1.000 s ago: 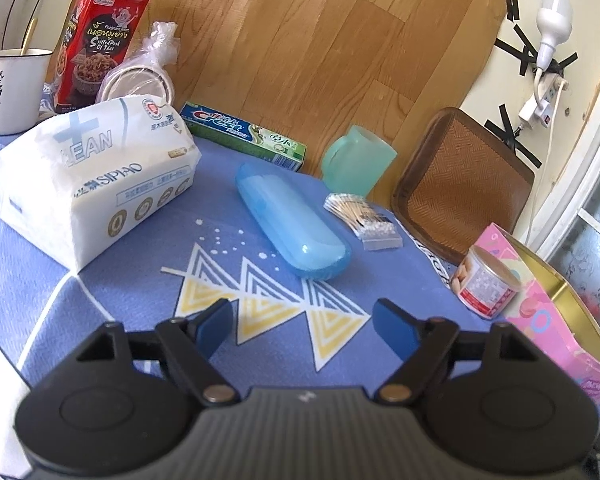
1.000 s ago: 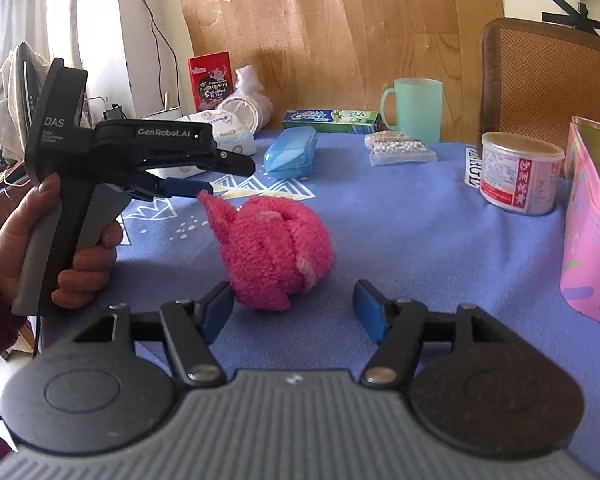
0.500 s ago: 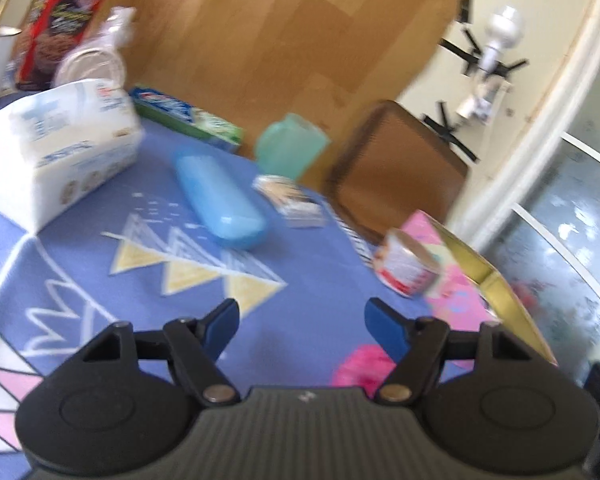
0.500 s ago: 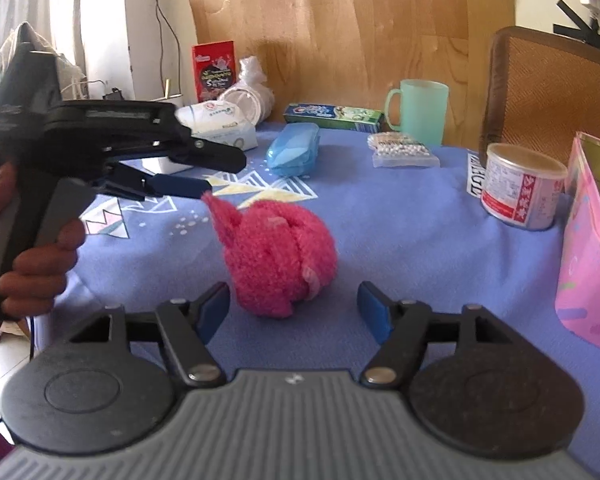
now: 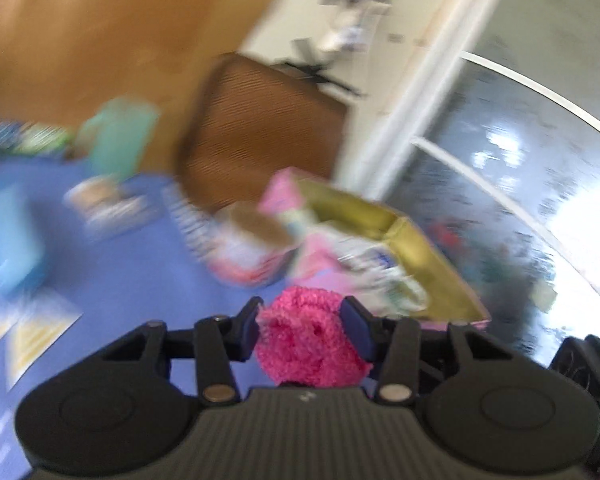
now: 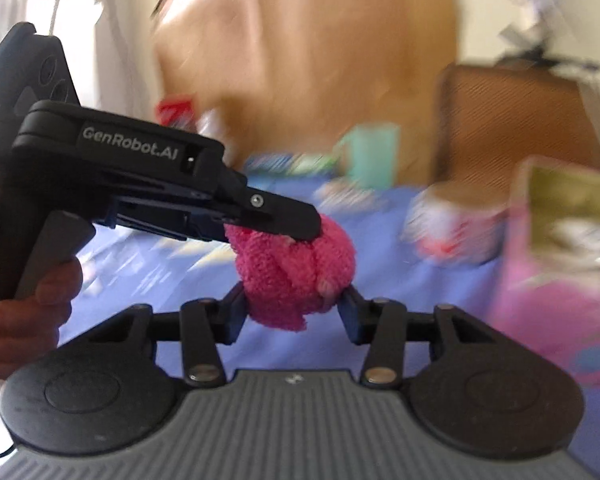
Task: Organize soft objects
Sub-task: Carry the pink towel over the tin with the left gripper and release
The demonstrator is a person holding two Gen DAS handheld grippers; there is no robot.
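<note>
Both tools had closed in on one pink fluffy bundle (image 6: 296, 268), a rolled soft cloth or sock. In the right wrist view, a hand (image 6: 24, 312) at the far left gripped the handle of the left tool (image 6: 278, 220), whose black fingers reached in from the left and pinched the top of the bundle, its jaws closing on it. Below, the right tool (image 6: 294, 312) had its blue-padded fingers on either side of the bundle's lower half, jaws likewise closing, the pads touching the fabric. The bundle appeared to hang just above the blue table (image 6: 380, 280), though blur made that hard to judge.

In the left wrist view, the same bundle (image 5: 308, 340) sat squeezed between the left tool's (image 5: 302, 332) two blue pads. Everything behind was smeared by motion. From left to right there showed a light blue case (image 5: 12, 240), a mint-green cup (image 5: 120, 136), a brown woven chair back (image 5: 260, 132), a round tin (image 5: 252, 248) lying near it, and a pink box with a gold lining (image 5: 420, 256) at the table's right edge, some pale items inside it. A window (image 5: 520, 180) filled the right side.
</note>
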